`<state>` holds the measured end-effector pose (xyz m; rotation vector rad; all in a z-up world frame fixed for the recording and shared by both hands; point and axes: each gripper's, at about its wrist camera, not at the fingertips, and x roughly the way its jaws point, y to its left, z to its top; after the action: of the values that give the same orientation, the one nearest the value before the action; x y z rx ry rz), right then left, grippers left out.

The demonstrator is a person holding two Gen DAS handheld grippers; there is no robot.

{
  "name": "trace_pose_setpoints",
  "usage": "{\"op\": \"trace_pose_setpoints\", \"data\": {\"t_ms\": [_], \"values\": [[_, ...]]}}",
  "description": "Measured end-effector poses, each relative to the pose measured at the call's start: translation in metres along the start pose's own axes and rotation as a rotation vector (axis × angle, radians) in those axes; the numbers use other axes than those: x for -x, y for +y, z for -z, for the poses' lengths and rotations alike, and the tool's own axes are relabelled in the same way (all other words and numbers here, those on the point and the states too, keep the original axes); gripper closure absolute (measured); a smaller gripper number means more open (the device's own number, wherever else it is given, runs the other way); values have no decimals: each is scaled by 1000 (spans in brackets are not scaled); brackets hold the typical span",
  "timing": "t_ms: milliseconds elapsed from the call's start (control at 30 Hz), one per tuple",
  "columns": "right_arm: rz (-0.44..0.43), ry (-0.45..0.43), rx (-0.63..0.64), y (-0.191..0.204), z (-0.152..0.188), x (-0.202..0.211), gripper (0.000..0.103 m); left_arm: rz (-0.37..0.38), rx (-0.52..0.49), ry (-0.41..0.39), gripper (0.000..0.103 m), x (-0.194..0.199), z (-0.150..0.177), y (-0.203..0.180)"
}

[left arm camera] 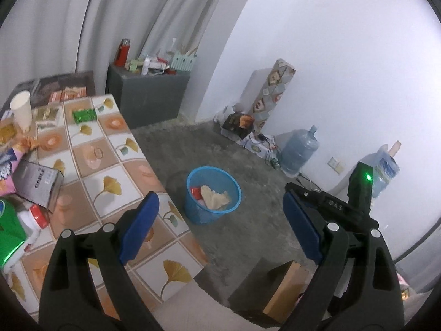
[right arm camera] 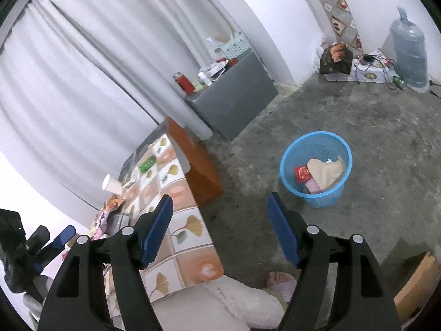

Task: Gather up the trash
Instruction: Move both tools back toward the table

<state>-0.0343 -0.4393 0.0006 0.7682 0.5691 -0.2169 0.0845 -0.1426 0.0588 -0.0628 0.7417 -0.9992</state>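
**Both grippers open and empty above a bench corner, blue bin on the floor**

Two hand-held grippers point down over the edge of a tiled bench [left arm camera: 110,171] patterned with ginkgo leaves. The left gripper [left arm camera: 220,229] has its blue-padded fingers [left arm camera: 139,227] spread wide with nothing between them. The right gripper [right arm camera: 220,229] also has its fingers [right arm camera: 155,233] apart and empty.

On the concrete floor [right arm camera: 358,127], just beside the bench's long edge, stands a blue mesh waste bin [left arm camera: 193,209]. It already holds crumpled beige paper [left arm camera: 213,198], a red packet [right arm camera: 302,173] and a pale pink item [right arm camera: 314,186].

On the bench lie more things: a white paper cup [left arm camera: 22,113] at the far left, a green packet [left arm camera: 84,115] near the far end, a grey box printed "CABLE" [left arm camera: 37,184], a white bottle with a red cap [left arm camera: 33,219] and colourful wrappers [left arm camera: 7,165] at the left edge.

Behind the bench is a grey cabinet [left arm camera: 148,93] topped with a red flask [left arm camera: 122,52]. A large water jug [left arm camera: 300,150] stands by the white wall. A brown cardboard box [left arm camera: 278,289] sits on the floor near the grippers. A bare foot [right arm camera: 278,277] of the person shows at the bottom of the right wrist view.
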Motion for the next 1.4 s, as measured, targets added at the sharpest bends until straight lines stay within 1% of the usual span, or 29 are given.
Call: {"op": "trace_pose_setpoints", "data": {"t_ms": [133, 300, 633, 900, 1067, 1200, 1300, 1367, 1400], "values": [[-8, 17, 17, 8, 0, -3, 34, 3, 15, -14, 16, 6, 3, -1], [-5, 23, 29, 11, -2, -3, 34, 3, 28, -13, 16, 5, 2, 4], [5, 31, 14, 5, -2, -6, 34, 2, 51, 6, 16, -4, 3, 8], [8, 21, 8, 1, 0, 0, 34, 6, 36, 2, 16, -5, 3, 3], [7, 26, 33, 6, 2, -2, 34, -31, 32, -13, 16, 4, 6, 7], [28, 27, 73, 16, 3, -5, 34, -72, 49, -56, 16, 21, 9, 17], [54, 30, 124, 29, 4, -12, 34, -108, 61, -79, 16, 36, 14, 28], [64, 34, 164, 42, 5, -18, 34, -144, 69, -89, 16, 48, 20, 38], [68, 37, 188, 50, 6, -22, 29, -162, 76, -98, 16, 57, 24, 45]]}}
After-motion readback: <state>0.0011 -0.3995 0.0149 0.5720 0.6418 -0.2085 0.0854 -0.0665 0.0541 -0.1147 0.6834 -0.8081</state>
